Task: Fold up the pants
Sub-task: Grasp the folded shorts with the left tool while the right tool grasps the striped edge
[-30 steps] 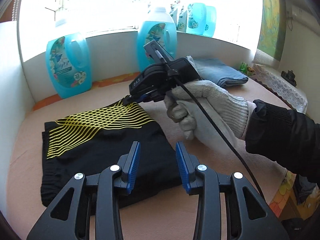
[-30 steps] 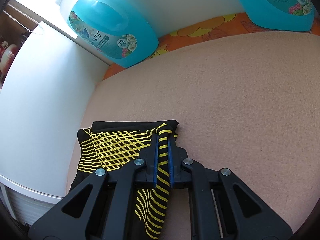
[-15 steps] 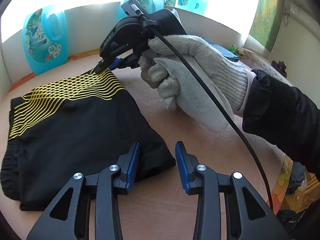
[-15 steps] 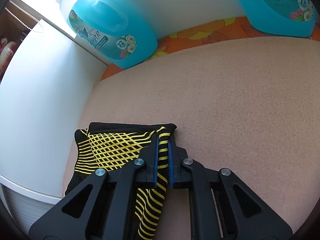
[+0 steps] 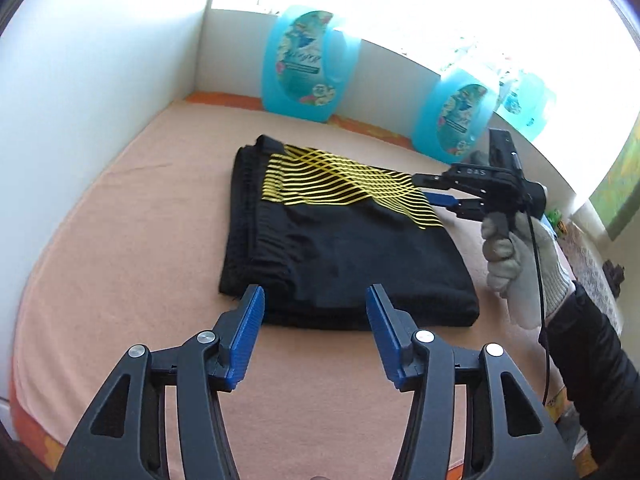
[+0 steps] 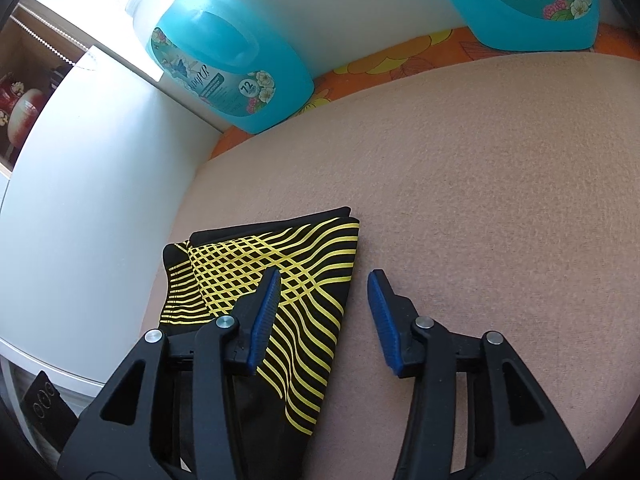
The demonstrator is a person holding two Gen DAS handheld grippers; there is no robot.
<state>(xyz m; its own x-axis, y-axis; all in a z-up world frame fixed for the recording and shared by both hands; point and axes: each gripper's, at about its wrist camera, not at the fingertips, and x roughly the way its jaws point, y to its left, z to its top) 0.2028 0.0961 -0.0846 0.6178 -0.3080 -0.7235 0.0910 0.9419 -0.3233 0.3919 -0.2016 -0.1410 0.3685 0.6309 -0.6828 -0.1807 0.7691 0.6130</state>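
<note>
label, translucent blue plastic detergent jug (image 6: 232, 68) ahead of me: "72 HOURS" | second such blue jug (image 6: 532, 4): "72 HOURS"

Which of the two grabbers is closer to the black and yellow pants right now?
Right. The right gripper sits open at the striped corner of the pants, one finger over the cloth. The left gripper is open too, just short of the plain black edge.
</note>
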